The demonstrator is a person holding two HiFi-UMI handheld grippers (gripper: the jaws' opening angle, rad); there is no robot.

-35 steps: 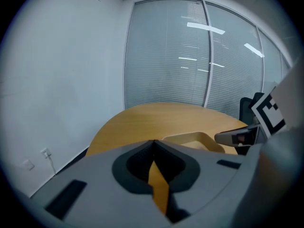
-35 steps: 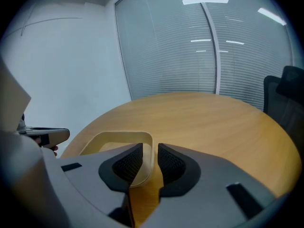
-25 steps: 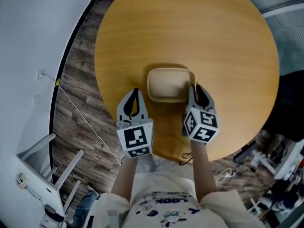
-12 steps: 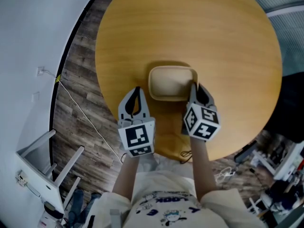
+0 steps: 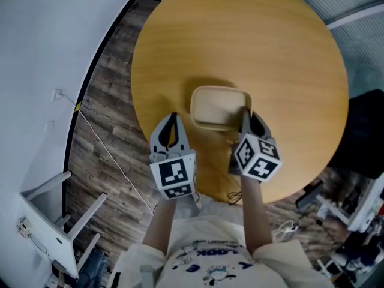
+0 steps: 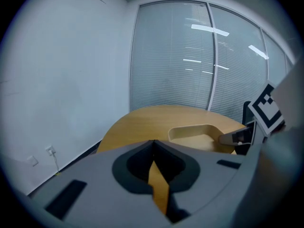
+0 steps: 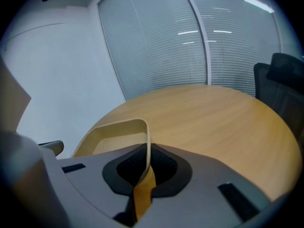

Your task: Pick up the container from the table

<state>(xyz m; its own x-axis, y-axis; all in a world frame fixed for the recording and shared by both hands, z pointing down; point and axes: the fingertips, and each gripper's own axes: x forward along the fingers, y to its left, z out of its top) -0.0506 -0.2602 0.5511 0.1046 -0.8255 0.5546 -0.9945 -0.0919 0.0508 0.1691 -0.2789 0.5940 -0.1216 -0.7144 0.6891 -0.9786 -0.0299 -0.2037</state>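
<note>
container (image 5: pixel 219 105): a shallow beige tray with rounded corners is seen on the near half of the table, slightly right of its middle.
table (image 5: pixel 270 47): a round top of light wood is shown, with a shadow cast on it along the container's left and far sides.
right gripper (image 5: pixel 246 116): the jaws are closed narrowly on the container's right wall, close to its near right corner.
right gripper view: the thin beige wall is seen pinched between the two dark pads (image 7: pixel 159 163), and the rest of the container (image 7: pixel 111 137) extends to the left and far side.
left gripper (image 5: pixel 173 117): the jaws are brought together with nothing between them; only a strip of table wood is seen through the slit in the left gripper view.
left gripper position: it is held over the near left part of the table, just beside the container's near left corner and apart from it.
contact with the table: whether the container's base rests on the wood or is raised off it cannot be told.
marker cubes: one black-and-white marked cube (image 5: pixel 174 179) is carried at the near end of the left gripper and another (image 5: pixel 257 156) at the near end of the right gripper.
floor (image 5: pixel 102 125): dark wood planks are seen left of the table, crossed by a thin white cable (image 5: pixel 111 155).
window blinds (image 6: pixel 171 56): pale slatted blinds are seen beyond the far edge of the table.
chair (image 7: pixel 281 87): a dark chair back is seen at the far right of the table.
</note>
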